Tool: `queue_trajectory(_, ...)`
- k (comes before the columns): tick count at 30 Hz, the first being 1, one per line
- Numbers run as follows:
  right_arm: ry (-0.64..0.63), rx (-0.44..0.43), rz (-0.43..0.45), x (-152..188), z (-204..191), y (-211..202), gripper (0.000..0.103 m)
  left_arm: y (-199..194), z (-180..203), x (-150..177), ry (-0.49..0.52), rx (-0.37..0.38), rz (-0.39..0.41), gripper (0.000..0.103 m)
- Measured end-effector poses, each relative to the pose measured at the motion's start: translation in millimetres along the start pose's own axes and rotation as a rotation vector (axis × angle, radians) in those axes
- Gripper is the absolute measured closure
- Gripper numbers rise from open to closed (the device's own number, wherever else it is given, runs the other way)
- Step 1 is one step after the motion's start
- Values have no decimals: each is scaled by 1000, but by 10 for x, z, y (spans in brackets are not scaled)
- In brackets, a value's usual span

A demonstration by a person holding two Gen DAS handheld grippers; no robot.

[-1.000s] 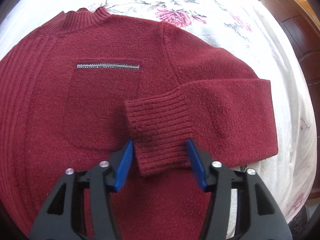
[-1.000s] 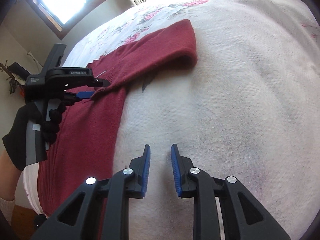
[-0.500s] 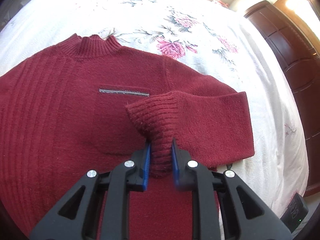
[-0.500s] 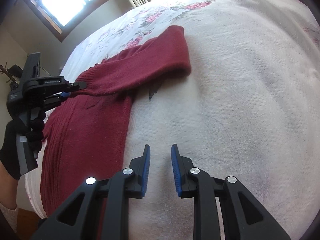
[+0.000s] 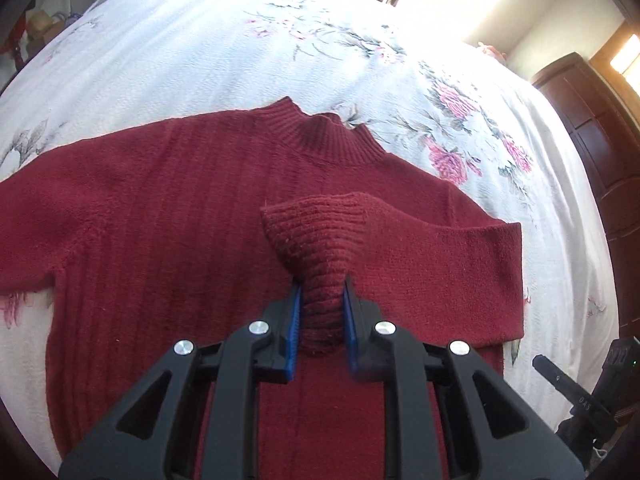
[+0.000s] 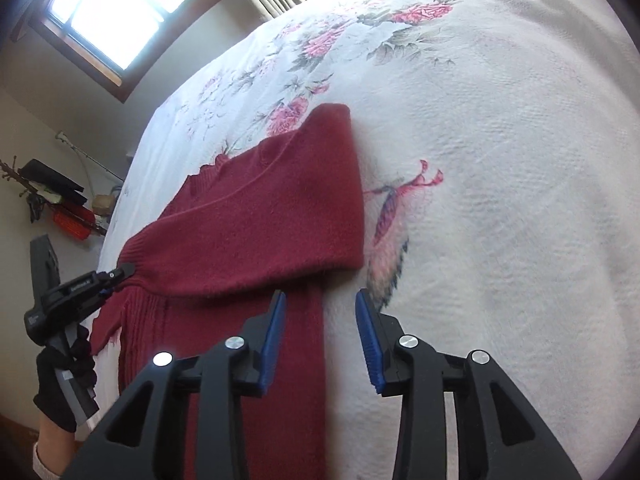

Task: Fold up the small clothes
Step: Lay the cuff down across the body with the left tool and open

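Clamping the ribbed cuff (image 5: 316, 264), the left gripper (image 5: 319, 320) now has its jaws pressed together on the knit, where a second ago they stood apart on either side of it. The cuff has since come up off the sweater (image 5: 168, 216) and bunches into a narrow neck between the blue pads, and the view has pulled back to show the collar (image 5: 320, 136) and both shoulders. By the look of it, the sleeve (image 6: 256, 232) is being carried across the chest, so the sleeve fold is under way but not yet laid down.

The sweater lies flat, front up, on the floral bedspread (image 5: 200, 48), collar away from the person.

The right gripper (image 6: 320, 336) hovers over the sweater's side edge and the bedspread beside it, jaws wider apart than half a second ago and holding nothing. It seems ready to pin or take that edge.

From the right wrist, the left gripper's tips meet at the cuff, and a gloved hand (image 6: 66, 384) holds its handle. The hem is cut off in both views, the far sleeve runs out of frame on the left, and the chest pocket is now hidden behind the raised cuff.
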State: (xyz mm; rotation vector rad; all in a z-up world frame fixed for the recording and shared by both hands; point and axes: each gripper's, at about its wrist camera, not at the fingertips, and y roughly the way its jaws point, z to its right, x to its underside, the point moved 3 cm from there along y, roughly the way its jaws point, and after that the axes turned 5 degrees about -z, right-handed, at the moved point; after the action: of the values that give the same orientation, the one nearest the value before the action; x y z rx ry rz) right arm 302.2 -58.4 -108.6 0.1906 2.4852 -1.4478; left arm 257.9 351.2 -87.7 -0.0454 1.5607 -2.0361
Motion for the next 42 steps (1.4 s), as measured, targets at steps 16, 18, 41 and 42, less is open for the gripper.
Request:
queue_trajectory(16, 55, 73, -122, -266, -203, 767, 81, 156, -941, -77, -110, -73, -44, 83)
queue_trajectory(18, 55, 82, -125, -252, -184, 795, 81, 226, -1008, -47, -120, -84, -49, 80)
queue_trajectory(41, -146, 159, -139, -99, -945, 871, 74, 334, -764, 149, -37, -114, -75, 52)
queue_trajectory(42, -134, 165, -158, -72, -895, 953, 74, 381, -787, 160, -33, -116, -79, 52)
